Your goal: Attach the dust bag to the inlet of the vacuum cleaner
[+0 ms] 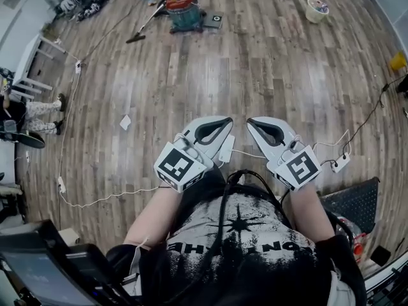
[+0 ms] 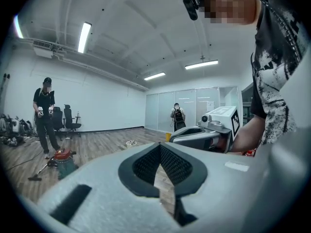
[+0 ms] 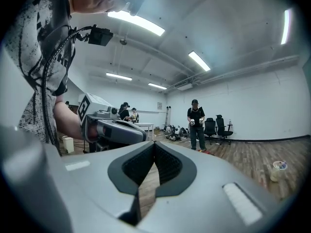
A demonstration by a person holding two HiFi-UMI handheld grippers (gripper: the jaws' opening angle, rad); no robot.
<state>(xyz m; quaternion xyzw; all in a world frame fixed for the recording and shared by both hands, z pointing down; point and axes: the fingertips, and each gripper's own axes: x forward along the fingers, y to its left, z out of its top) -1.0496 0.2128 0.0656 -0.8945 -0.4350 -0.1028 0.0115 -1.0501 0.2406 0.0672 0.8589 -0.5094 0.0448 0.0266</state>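
The vacuum cleaner, with a red top on a teal drum, stands far off on the wood floor, and its hose and wand trail to the left. It also shows small in the left gripper view. A flat grey square thing lies beside it; I cannot tell if it is the dust bag. My left gripper and right gripper are held side by side close to my body, both shut and empty. The jaws meet in each gripper view.
A white bucket stands at the far right and a yellow object at the right edge. A white scrap and a long white cable lie on the left. A power strip and a black mat are near my right. A person stands by the vacuum.
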